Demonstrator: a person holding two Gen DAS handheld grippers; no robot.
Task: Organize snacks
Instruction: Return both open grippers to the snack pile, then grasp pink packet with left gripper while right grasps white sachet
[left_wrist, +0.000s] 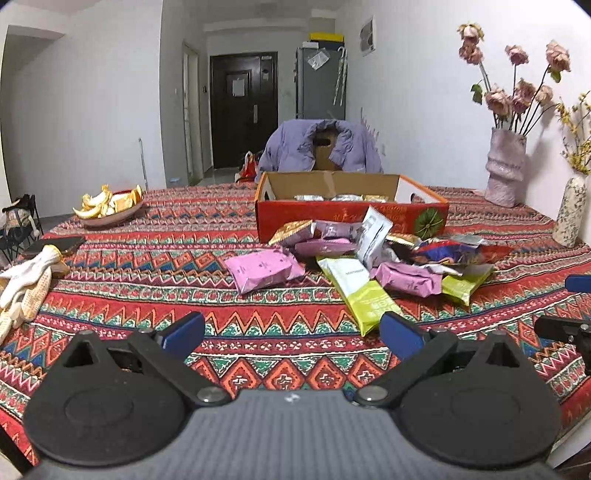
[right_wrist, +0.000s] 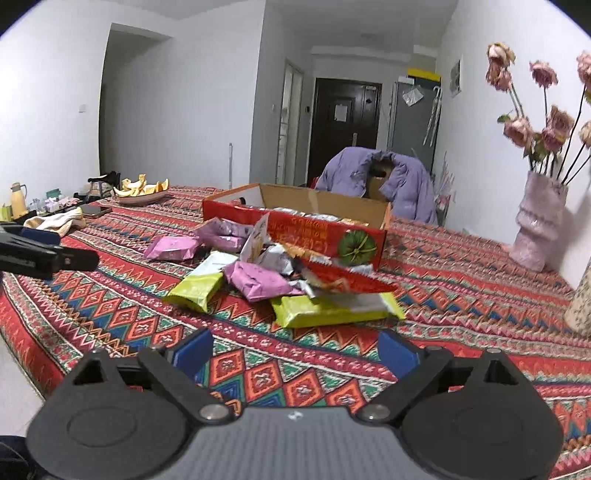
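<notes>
A pile of snack packets lies on the patterned tablecloth in front of a red cardboard box (left_wrist: 351, 221) (right_wrist: 314, 230): pink packets (left_wrist: 264, 268) (right_wrist: 258, 282), green-yellow packets (left_wrist: 364, 295) (right_wrist: 332, 310), a red bag (right_wrist: 345, 278) and a white one (left_wrist: 375, 234). Several packets lie inside the box. My left gripper (left_wrist: 291, 334) is open and empty, low over the cloth short of the pile. My right gripper (right_wrist: 295, 350) is open and empty, just short of the green-yellow packet. The right gripper shows at the left wrist view's right edge (left_wrist: 565, 325); the left gripper shows at the right wrist view's left edge (right_wrist: 44, 254).
A bowl of orange peels (left_wrist: 109, 208) (right_wrist: 142, 192), white gloves (left_wrist: 26, 288) and a phone (left_wrist: 55, 245) lie at the left. Two vases (left_wrist: 504, 170) (left_wrist: 570, 212) stand at the right by the wall. A chair with a purple jacket (left_wrist: 321, 147) stands behind the box.
</notes>
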